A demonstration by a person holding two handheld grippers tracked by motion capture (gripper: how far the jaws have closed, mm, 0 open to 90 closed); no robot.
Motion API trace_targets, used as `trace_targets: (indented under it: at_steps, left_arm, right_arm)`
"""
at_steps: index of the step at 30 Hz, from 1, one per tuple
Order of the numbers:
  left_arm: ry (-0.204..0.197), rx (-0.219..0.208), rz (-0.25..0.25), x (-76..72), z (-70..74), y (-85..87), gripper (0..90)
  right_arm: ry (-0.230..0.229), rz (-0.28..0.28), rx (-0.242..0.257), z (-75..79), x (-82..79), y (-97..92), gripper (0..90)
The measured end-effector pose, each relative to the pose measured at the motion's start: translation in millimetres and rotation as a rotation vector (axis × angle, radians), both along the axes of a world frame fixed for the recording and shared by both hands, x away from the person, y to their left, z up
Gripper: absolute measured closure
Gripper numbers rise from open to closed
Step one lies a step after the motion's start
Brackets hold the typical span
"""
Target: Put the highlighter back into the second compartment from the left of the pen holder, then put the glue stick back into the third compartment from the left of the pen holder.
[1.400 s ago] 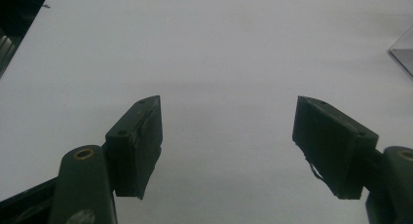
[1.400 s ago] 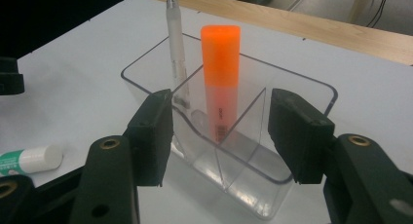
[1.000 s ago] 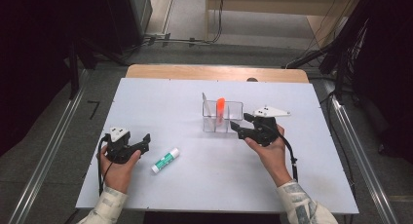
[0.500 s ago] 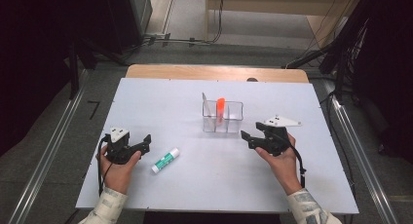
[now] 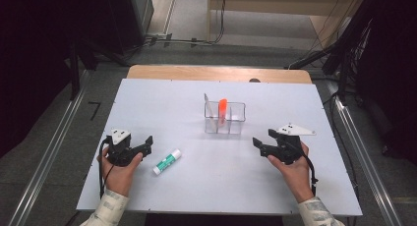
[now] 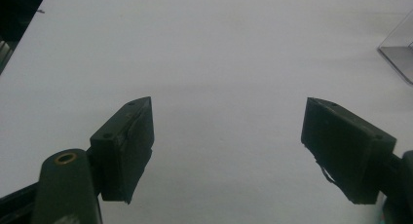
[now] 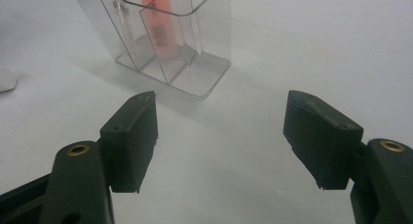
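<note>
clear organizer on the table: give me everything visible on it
The clear organizer looks like transparent plastic, a small open-topped box split by thin walls into several compartments, with one taller panel rising at its far left corner. It stands upright on the white table, near the middle. An orange marker stands in one compartment, leaning slightly; the right gripper view shows its tip resting on the floor of the box. The other compartments look empty. Nothing else touches it.

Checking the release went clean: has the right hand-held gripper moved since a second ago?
Yes. The right hand-held gripper has drawn back toward the person, away from the clear plastic organizer, its jaws just opening with nothing between them.
</note>
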State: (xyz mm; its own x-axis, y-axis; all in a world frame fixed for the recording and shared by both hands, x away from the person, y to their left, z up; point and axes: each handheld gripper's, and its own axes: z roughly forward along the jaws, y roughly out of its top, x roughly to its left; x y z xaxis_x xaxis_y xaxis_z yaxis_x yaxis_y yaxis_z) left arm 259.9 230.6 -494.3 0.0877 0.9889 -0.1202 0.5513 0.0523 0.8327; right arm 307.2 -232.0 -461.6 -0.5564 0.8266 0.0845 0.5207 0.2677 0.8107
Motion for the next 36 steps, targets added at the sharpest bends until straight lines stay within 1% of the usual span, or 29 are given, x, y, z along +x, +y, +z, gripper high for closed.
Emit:
trace_targets:
  at_steps: [12,16,28,36]
  left_arm:
    - [0.002,0.002,-0.006,0.1,-0.2,-1.0,20.5]
    - [0.004,0.005,-0.009,-0.1,0.4,-1.8,20.5]
    - [-0.01,-0.01,-0.014,-3.5,3.1,-2.7,20.5]
    - [-0.002,-0.015,-0.042,-5.5,4.4,-7.5,19.4]
  right_arm:
    - [0.01,-0.039,0.001,-2.6,-7.7,-20.5,26.6]
    - [0.01,-0.044,-0.001,-2.7,-8.3,-22.8,26.4]
    - [0.006,-0.066,0.0,-2.7,-9.2,-30.2,26.1]
    - [0.011,-0.071,-0.003,-3.9,-9.7,-32.4,25.9]
